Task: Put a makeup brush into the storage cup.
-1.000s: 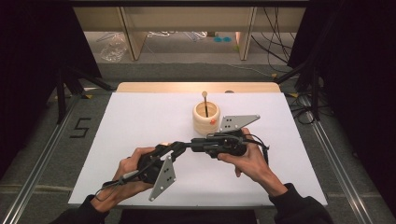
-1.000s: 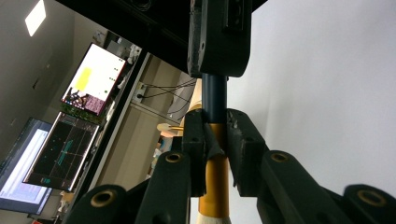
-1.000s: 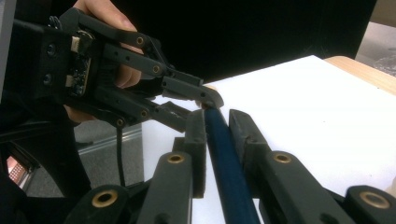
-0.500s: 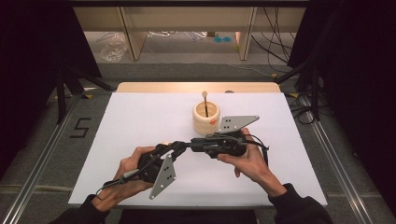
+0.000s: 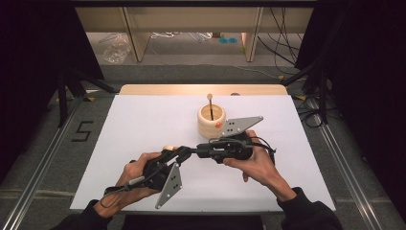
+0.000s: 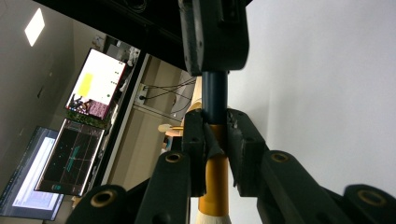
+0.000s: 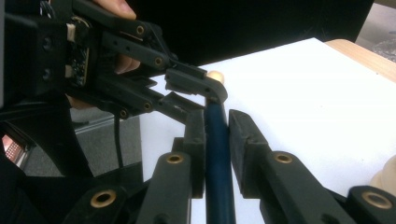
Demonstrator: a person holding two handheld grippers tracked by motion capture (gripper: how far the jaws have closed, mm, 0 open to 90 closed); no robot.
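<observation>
Both grippers hold one brush with a dark blue handle (image 7: 218, 154), a gold ferrule (image 6: 213, 186) and pale bristles (image 6: 215, 218). My left gripper (image 6: 215, 127) is shut on it where blue meets gold. My right gripper (image 7: 217, 122) is shut on the blue handle. In the high view the left gripper (image 5: 184, 154) and the right gripper (image 5: 199, 152) meet tip to tip over the front middle of the white table (image 5: 143, 120). The brush runs between them just above the surface.
A round wooden cup (image 5: 211, 121) stands just behind the right gripper, with a thin stick (image 5: 209, 102) upright in it. The cup's edge (image 7: 385, 177) appears at the lower right of the right gripper view. Monitors (image 6: 70, 140) glow beyond the table.
</observation>
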